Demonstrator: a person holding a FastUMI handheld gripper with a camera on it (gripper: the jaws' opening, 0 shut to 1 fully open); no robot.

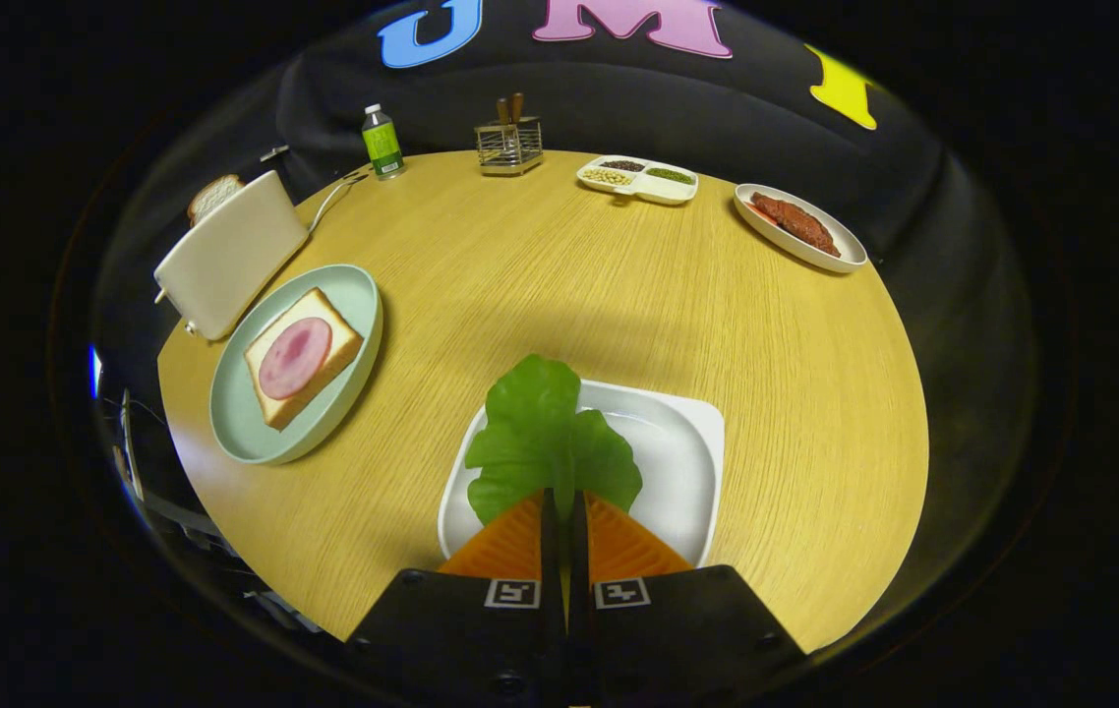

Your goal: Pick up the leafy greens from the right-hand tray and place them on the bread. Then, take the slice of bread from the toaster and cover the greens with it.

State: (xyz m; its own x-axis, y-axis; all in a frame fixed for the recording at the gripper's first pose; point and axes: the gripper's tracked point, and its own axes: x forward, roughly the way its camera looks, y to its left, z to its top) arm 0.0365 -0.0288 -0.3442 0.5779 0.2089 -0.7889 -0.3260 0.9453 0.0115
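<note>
Orange fingers of the gripper are clenching the leafy greens by the stem, above the white tray at lower centre. Step one underway; next it needs carrying left to the bread on the green plate. Toaster is waiting at upper left.

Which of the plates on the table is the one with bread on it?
The round green plate beside the toaster; its bread carries a ham slice.

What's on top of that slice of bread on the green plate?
A round pink slice of ham lies on the bread on the green plate; the bread beneath it is hidden. The claw is shut on the leafy greens.
</note>
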